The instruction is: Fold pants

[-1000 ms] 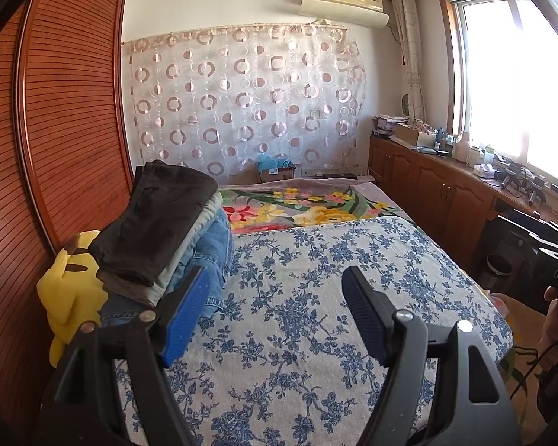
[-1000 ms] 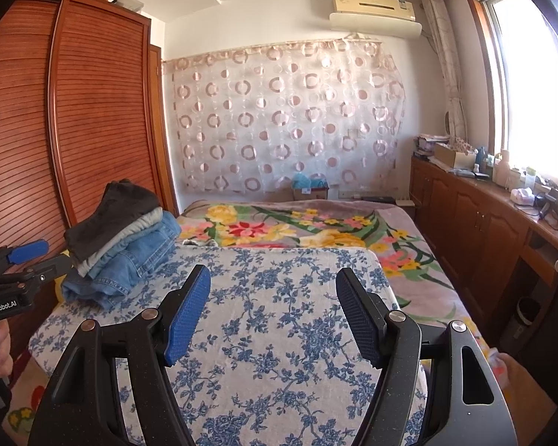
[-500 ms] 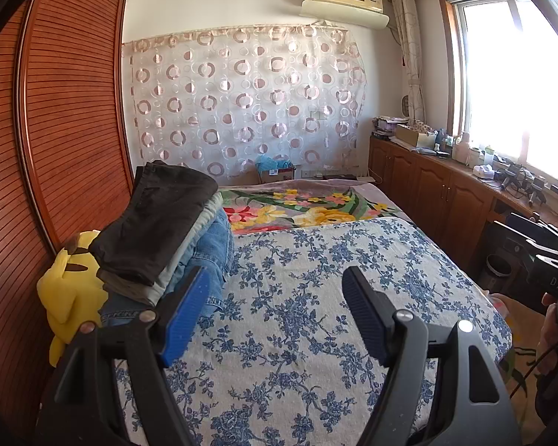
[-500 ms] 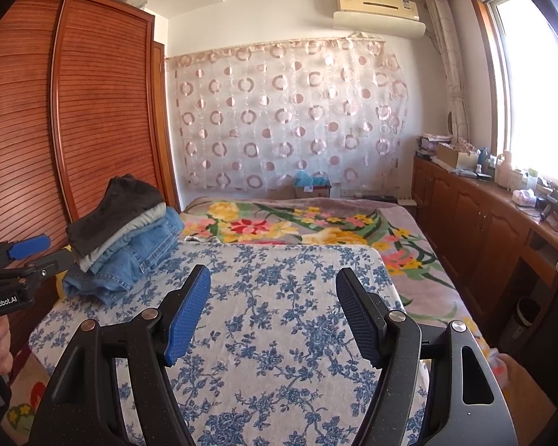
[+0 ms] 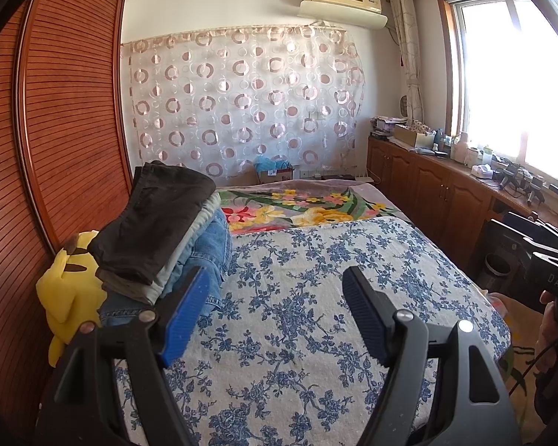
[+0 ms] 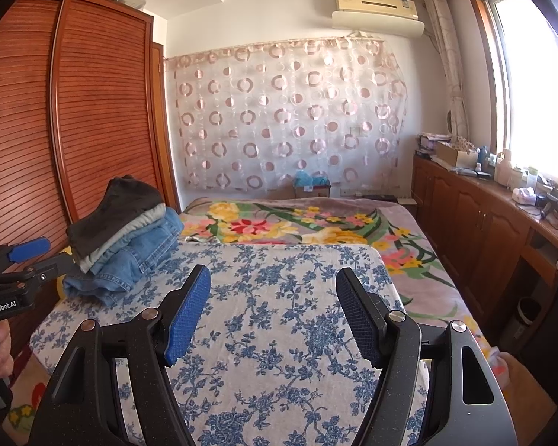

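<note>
A stack of folded pants point(image 5: 156, 230) sits at the left side of the bed, dark pair on top, grey-green beneath, blue jeans at the bottom; the right wrist view shows the stack point(image 6: 126, 238) too. My left gripper point(image 5: 275, 278) hangs open over the blue-flowered bedspread point(image 5: 297, 319), just right of the stack, nothing between its fingers. My right gripper point(image 6: 273, 278) is also open and empty above the bedspread point(image 6: 271, 327). At the left edge of the right wrist view, a hand holds the left gripper point(image 6: 33, 249) beside the stack.
A yellow plush toy point(image 5: 67, 290) lies between the stack and the wooden wardrobe point(image 5: 55, 122). A bright floral blanket point(image 5: 301, 208) covers the far bed. Wooden cabinets point(image 5: 439, 189) with clutter run under the window at right. A bin point(image 5: 496, 265) stands on the floor.
</note>
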Action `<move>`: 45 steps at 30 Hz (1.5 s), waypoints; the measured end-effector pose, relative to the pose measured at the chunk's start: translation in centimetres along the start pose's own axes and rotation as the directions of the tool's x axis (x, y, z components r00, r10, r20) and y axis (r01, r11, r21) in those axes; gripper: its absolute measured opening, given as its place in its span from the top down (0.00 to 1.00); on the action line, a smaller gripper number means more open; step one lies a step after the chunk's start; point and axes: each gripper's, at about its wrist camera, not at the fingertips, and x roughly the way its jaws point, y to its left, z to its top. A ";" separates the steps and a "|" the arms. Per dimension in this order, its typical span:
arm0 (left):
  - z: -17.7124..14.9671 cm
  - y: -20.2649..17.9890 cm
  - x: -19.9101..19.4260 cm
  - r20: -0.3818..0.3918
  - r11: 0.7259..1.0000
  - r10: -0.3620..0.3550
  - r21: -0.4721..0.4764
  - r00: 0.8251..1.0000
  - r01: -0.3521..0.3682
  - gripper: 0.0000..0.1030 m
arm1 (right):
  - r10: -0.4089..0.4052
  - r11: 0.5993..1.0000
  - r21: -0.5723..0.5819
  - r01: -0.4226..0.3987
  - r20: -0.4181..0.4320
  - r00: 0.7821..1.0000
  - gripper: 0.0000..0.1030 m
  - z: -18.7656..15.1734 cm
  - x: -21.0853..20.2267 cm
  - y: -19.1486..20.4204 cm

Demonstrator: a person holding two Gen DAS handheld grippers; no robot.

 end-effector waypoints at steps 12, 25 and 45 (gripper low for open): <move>0.0 -0.3 -0.1 0.004 1.000 0.000 0.003 1.000 0.000 0.28 | 0.003 1.000 0.005 -0.003 -0.003 1.000 0.30 0.0 -0.1 0.2; 0.0 -0.6 -0.4 0.004 1.000 -0.002 0.004 1.000 0.002 0.27 | 0.003 1.000 0.005 -0.003 -0.002 1.000 0.30 0.0 -0.1 0.2; 0.2 -0.7 -0.5 0.002 1.000 -0.002 0.007 1.000 0.002 0.27 | 0.003 1.000 0.007 -0.003 -0.003 1.000 0.30 0.0 -0.1 0.2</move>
